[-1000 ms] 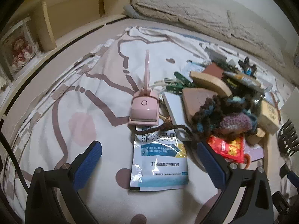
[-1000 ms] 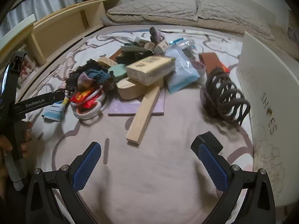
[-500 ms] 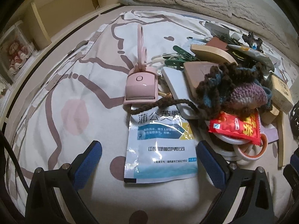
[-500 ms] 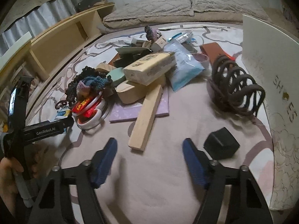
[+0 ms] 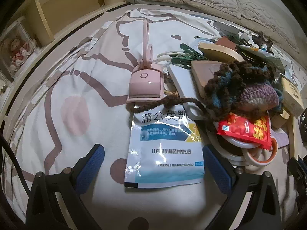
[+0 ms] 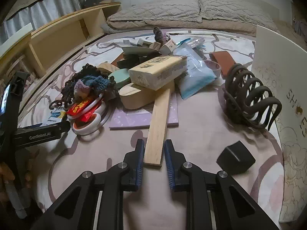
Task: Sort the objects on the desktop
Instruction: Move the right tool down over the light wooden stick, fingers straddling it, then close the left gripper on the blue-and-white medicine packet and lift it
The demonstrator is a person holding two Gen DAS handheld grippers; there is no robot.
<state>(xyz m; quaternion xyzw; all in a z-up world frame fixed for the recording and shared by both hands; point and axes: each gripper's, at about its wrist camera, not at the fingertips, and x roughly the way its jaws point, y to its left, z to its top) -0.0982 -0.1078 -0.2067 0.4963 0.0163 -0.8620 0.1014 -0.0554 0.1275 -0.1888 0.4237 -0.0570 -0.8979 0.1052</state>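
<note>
The right gripper (image 6: 153, 158) is closed narrowly about the near end of the wooden strip (image 6: 158, 122), the pads at or just beside its long edges. The strip is judged light and stiff; its far end is pinned under the wooden oval box (image 6: 138, 95) and the pile, so a straight pull toward the near side suits. The left gripper (image 5: 153, 169) stands wide over the medicine sachet (image 5: 164, 149), thin and slippery. Open bedsheet (image 5: 57, 88) lies left.
</note>
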